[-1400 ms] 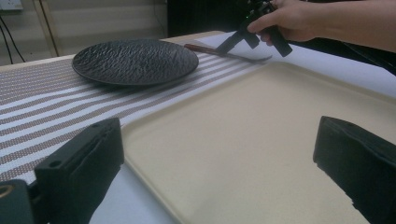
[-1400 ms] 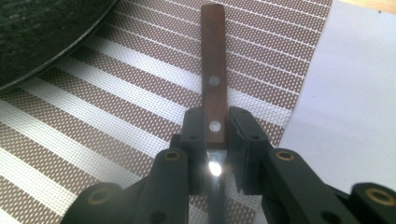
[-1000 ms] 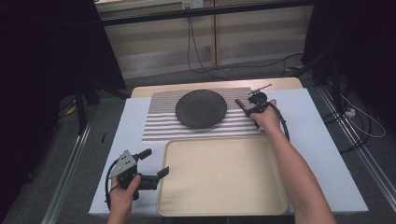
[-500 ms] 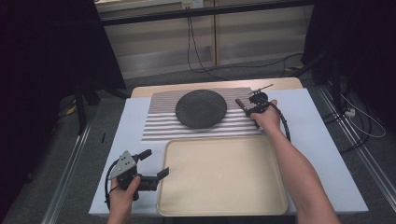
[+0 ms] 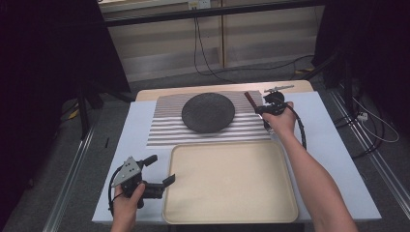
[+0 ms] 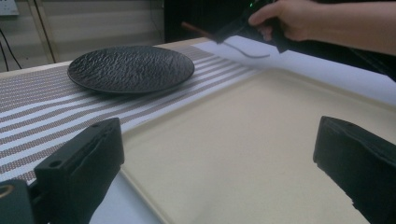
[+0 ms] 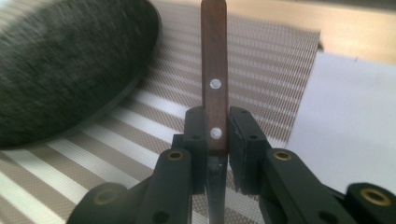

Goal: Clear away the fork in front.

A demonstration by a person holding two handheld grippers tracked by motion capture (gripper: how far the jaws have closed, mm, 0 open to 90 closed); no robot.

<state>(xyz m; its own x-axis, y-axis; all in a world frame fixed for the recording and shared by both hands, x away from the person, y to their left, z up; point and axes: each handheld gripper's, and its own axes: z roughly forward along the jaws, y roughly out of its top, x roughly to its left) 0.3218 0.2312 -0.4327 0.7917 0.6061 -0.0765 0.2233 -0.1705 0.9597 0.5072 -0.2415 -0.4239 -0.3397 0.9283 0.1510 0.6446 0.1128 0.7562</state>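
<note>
The left hand-held gripper (image 5: pixel 163 172) rests released at the beige plastic tray's (image 5: pixel 231 215) left edge. Right of the round black textured plate (image 5: pixel 208 112), the right hand-held gripper (image 7: pixel 216 140) clenches a wooden-handled table knife (image 7: pixel 214 88): stiff, light, slim; hold the riveted handle

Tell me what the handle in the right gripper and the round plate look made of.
Handle: looks like dark reddish-brown wood, smooth, with two pale rivets that may be metal. Plate: matte black with a rough, pebbled surface, perhaps stoneware or cast ceramic; the look leaves that open.
</note>
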